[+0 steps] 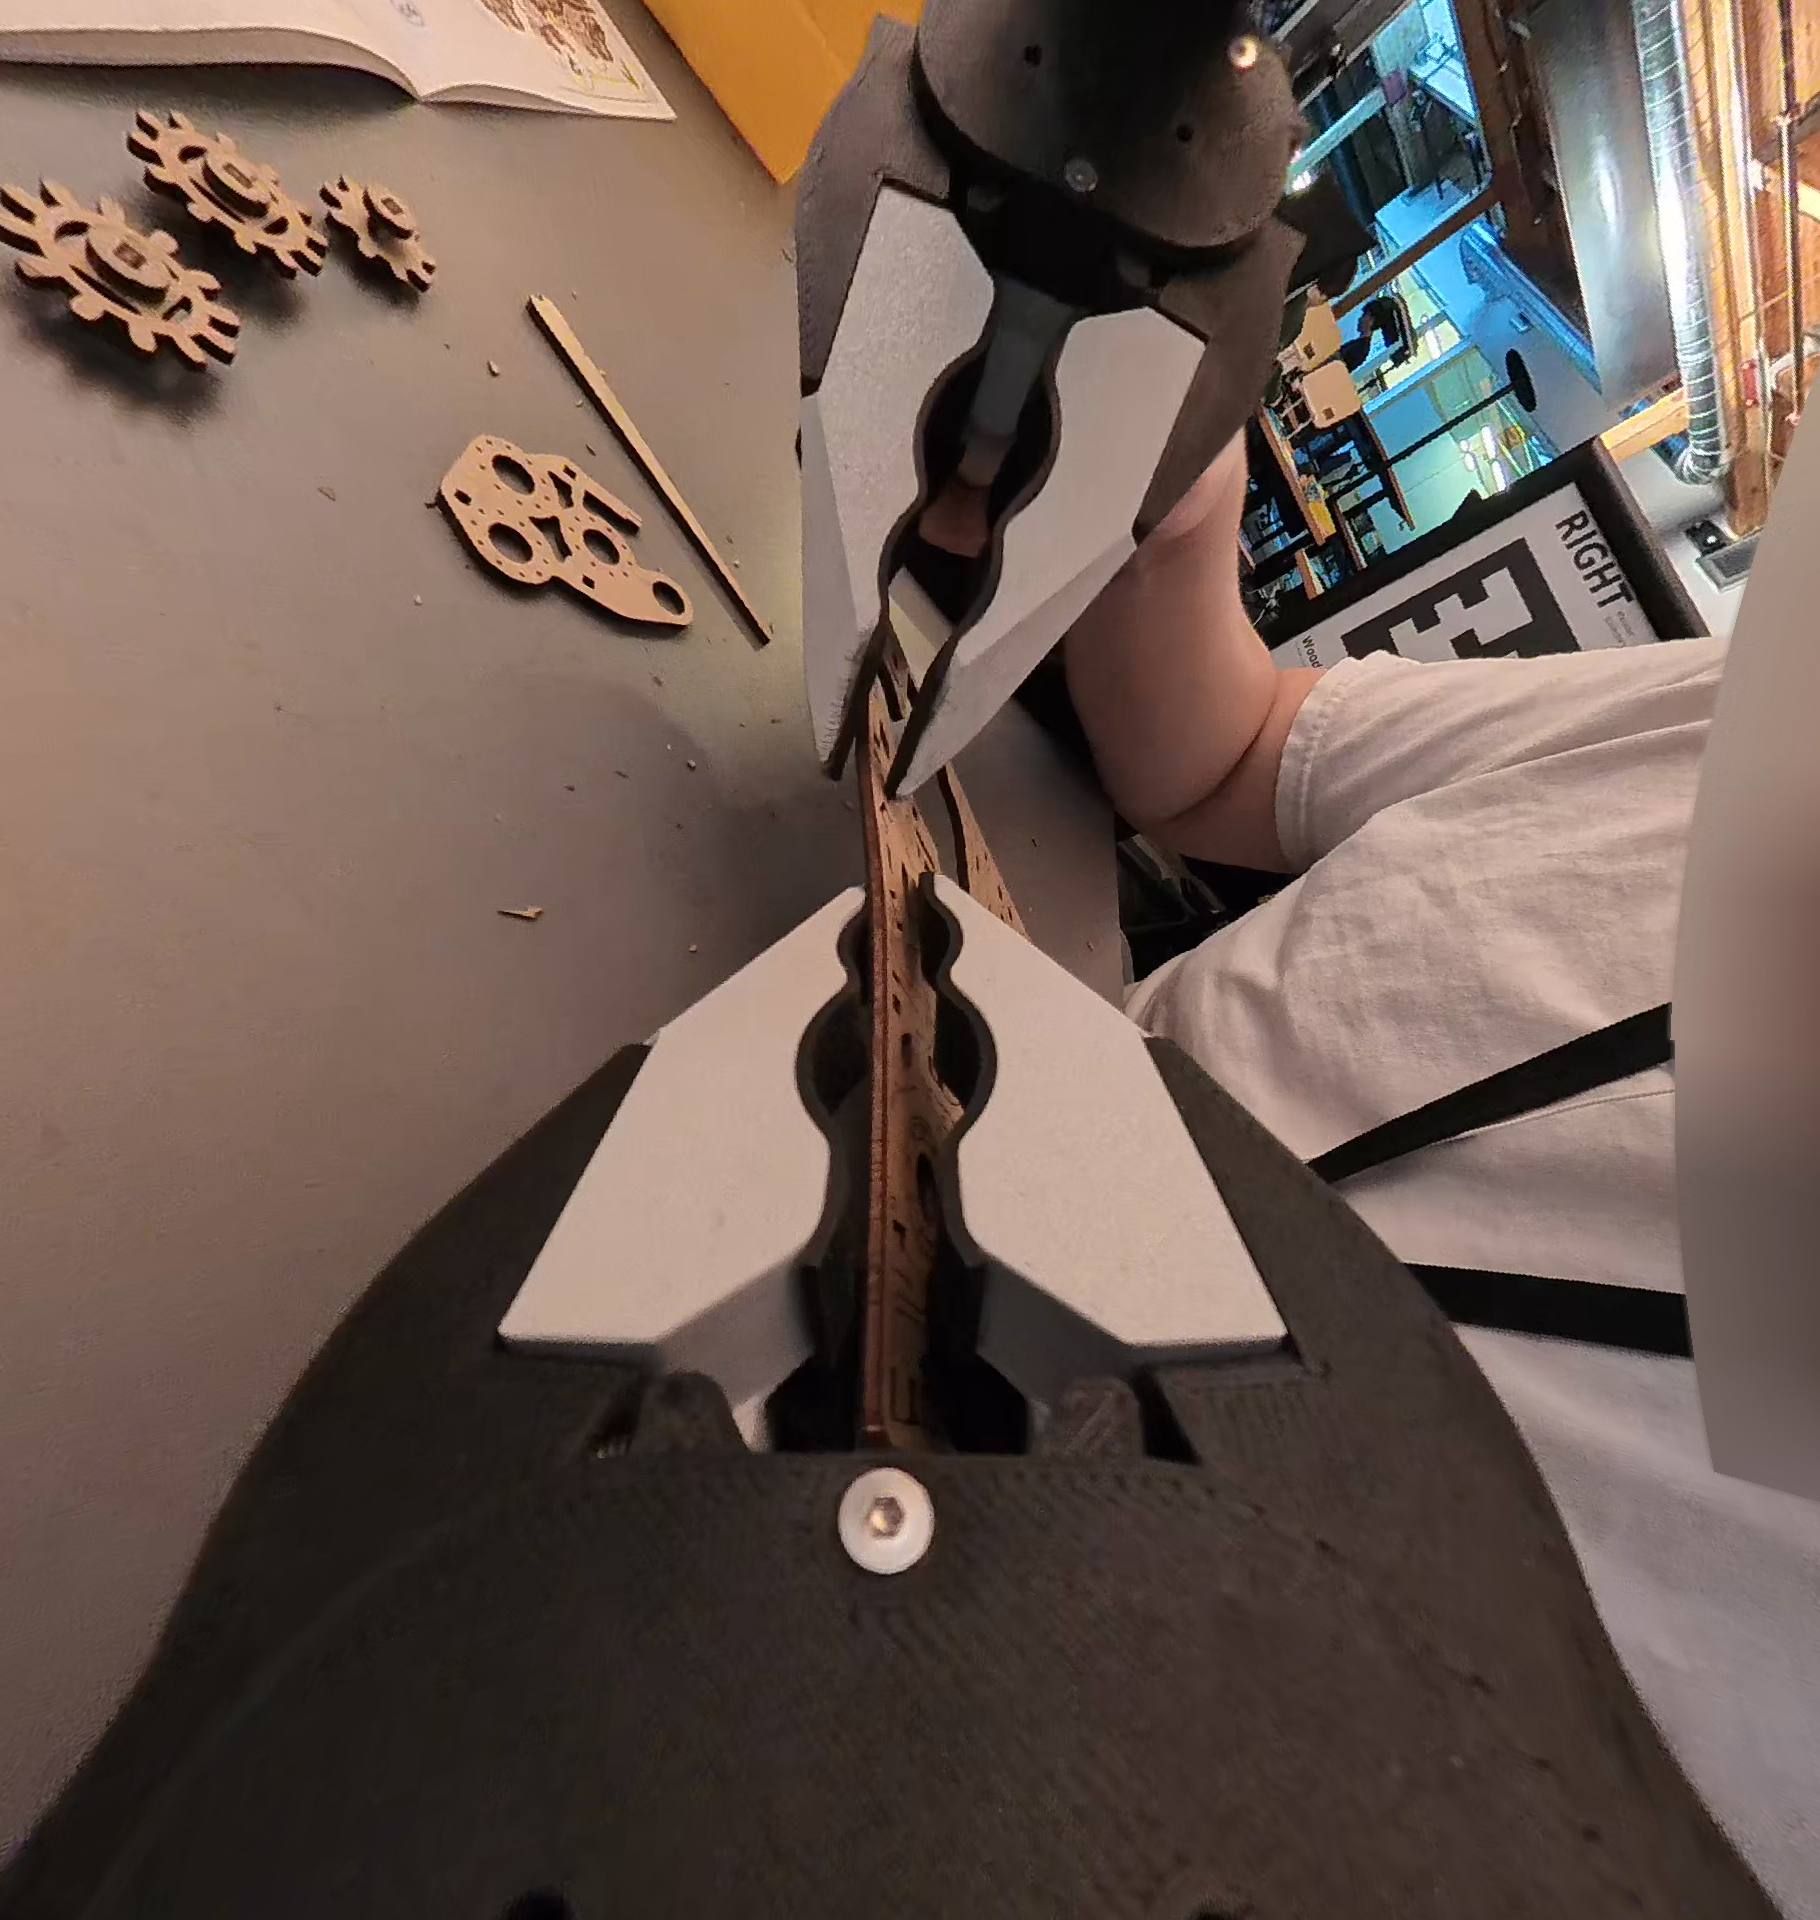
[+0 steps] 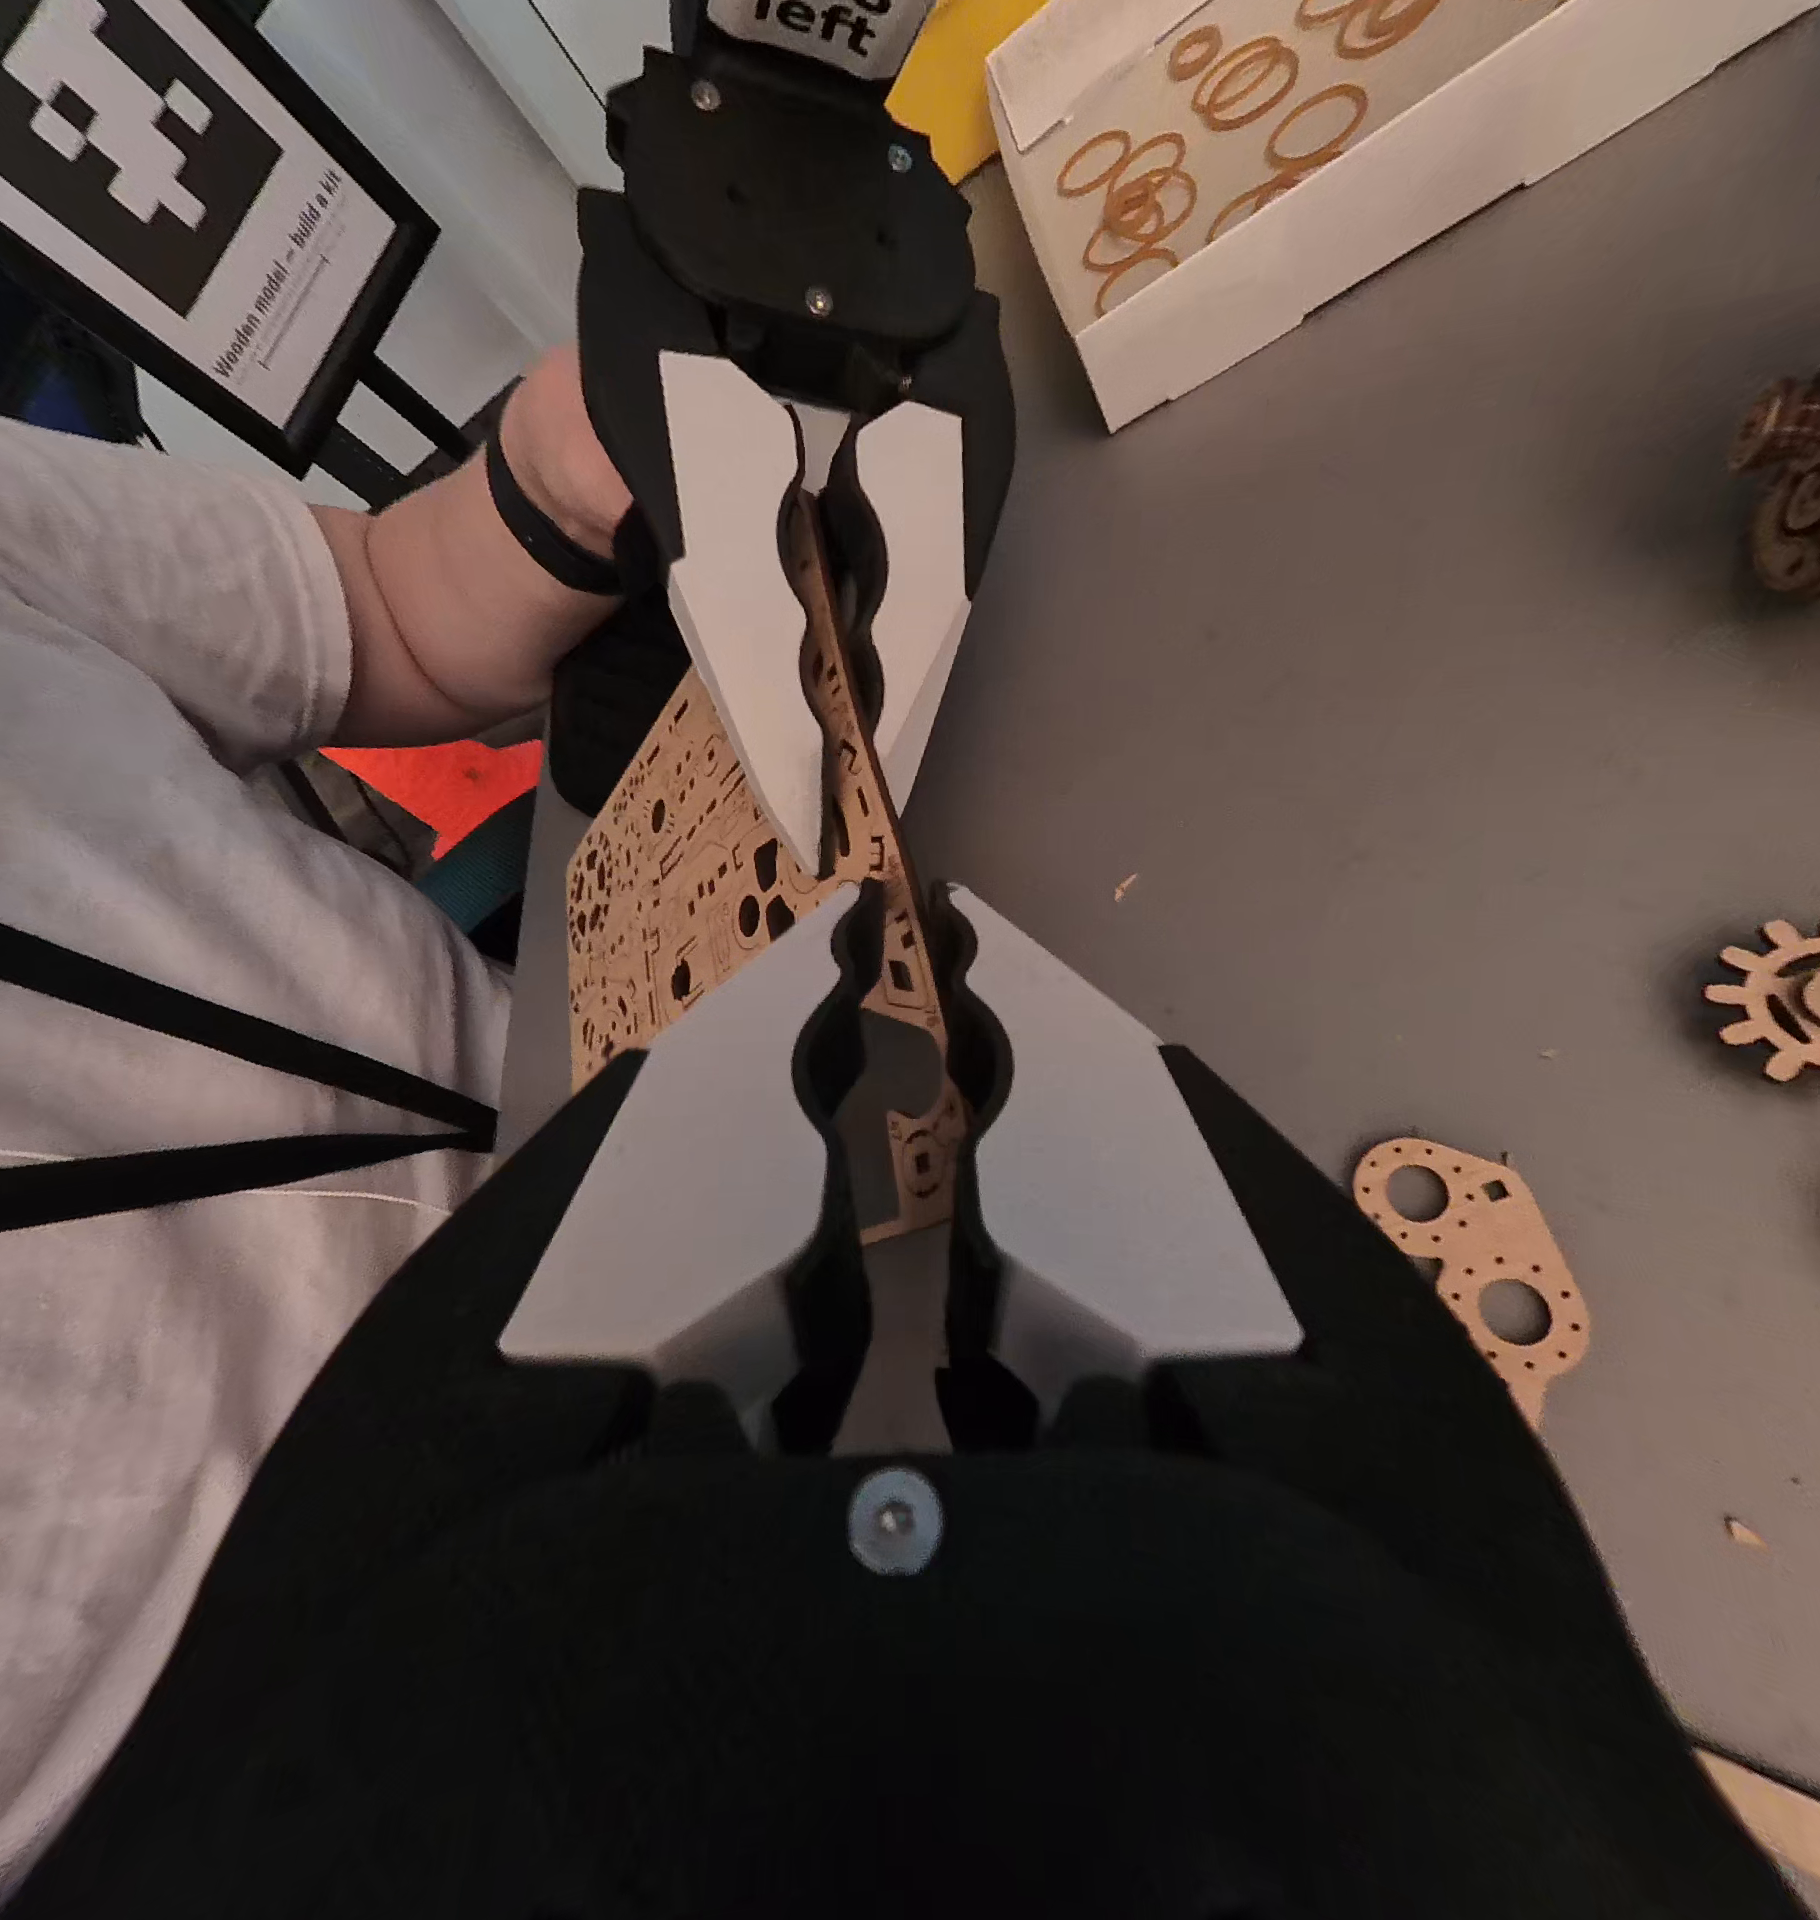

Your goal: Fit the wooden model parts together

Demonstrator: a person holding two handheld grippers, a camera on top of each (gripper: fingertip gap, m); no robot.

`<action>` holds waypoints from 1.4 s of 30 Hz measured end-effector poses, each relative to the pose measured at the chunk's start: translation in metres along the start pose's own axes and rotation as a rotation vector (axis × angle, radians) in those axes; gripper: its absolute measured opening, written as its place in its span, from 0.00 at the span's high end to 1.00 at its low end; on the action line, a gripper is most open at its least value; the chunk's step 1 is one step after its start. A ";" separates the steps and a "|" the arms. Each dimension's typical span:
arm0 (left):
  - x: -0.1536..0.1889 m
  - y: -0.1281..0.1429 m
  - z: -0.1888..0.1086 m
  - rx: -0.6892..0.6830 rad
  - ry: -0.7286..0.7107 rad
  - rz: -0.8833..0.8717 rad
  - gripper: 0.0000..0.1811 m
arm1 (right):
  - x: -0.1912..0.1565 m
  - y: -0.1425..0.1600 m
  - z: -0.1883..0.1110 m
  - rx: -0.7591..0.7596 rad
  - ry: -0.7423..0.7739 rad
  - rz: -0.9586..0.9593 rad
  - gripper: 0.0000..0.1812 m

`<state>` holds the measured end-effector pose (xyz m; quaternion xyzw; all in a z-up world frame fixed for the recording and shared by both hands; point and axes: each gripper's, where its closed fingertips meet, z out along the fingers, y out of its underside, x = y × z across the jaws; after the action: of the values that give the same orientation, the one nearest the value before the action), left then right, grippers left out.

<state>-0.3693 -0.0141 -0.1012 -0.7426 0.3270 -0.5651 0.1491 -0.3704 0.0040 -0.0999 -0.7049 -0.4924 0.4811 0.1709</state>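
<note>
A thin laser-cut wooden sheet (image 2: 677, 883) with many cut-out parts is held in the air over the table's near edge, between both grippers. My left gripper (image 1: 893, 899) is shut on one end of the sheet (image 1: 890, 1039), which I see edge-on between its grey fingers. My right gripper (image 2: 906, 894) is shut on the other end. The two grippers face each other tip to tip, almost touching. The right gripper also shows in the left wrist view (image 1: 866, 781), and the left gripper in the right wrist view (image 2: 854, 821).
On the grey table (image 1: 262, 831) lie three wooden gears (image 1: 116, 270), a perforated wooden plate (image 1: 563, 535), a thin wooden stick (image 1: 646, 468) and an open booklet (image 1: 314, 42). A white tray of wooden rings (image 2: 1301, 156) and an assembled wooden piece (image 2: 1810, 488) stand farther off. A person's white shirt (image 2: 158, 935) is close. Both grippers' tips are close together, under 4 cm apart. From either gripper's tips it is about 15 cm to the thin wooden stick (image 1: 646, 468).
</note>
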 end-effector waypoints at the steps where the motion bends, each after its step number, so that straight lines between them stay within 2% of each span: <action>1: 0.000 0.000 0.000 0.000 -0.003 -0.008 0.98 | 0.000 0.001 0.000 -0.009 0.010 -0.016 0.96; 9: -0.007 0.003 0.001 -0.014 -0.062 -0.011 0.98 | 0.007 0.004 0.004 -0.076 0.111 -0.115 0.95; 13: -0.004 0.001 -0.002 -0.005 -0.039 0.006 0.97 | 0.003 -0.001 0.003 -0.040 0.106 -0.177 0.95; 16: 0.004 -0.002 -0.004 0.016 0.029 0.006 0.98 | -0.006 -0.018 -0.006 0.086 0.030 -0.146 0.98; 18: 0.000 -0.001 -0.004 0.009 0.006 0.012 0.97 | -0.008 -0.039 -0.024 0.243 -0.004 -0.103 0.96; 19: 0.000 -0.001 -0.003 0.004 0.000 0.025 0.97 | -0.004 -0.042 -0.031 0.274 0.009 -0.079 0.94; 21: 0.005 -0.003 -0.002 0.012 0.029 0.030 0.97 | -0.001 -0.035 -0.033 0.210 0.024 -0.071 0.91; 23: 0.003 -0.001 -0.001 -0.001 0.014 0.041 0.97 | 0.000 -0.022 -0.023 0.067 0.030 -0.070 0.82; 24: 0.002 0.000 -0.001 -0.004 0.011 0.040 0.97 | -0.003 -0.014 -0.018 -0.019 0.008 -0.060 0.81; 27: 0.002 -0.001 -0.001 -0.003 0.013 0.040 0.97 | -0.001 -0.007 -0.011 -0.218 -0.023 0.030 0.86; 29: 0.003 -0.001 -0.001 -0.001 0.010 0.045 0.97 | -0.007 -0.006 -0.007 -0.297 -0.093 0.093 0.91; 31: 0.004 -0.002 -0.002 0.001 0.005 0.054 0.97 | -0.002 0.001 -0.002 -0.366 -0.073 0.112 0.91; 34: 0.000 -0.001 -0.003 -0.006 -0.023 0.062 0.96 | -0.005 0.007 0.005 -0.398 -0.110 0.128 0.94; 42: -0.003 -0.001 -0.006 0.001 -0.020 0.044 0.96 | -0.003 0.002 0.007 -0.353 -0.167 0.157 0.95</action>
<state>-0.3750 -0.0104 -0.1007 -0.7407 0.3413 -0.5546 0.1651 -0.3753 -0.0009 -0.1032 -0.7178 -0.5249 0.4561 -0.0345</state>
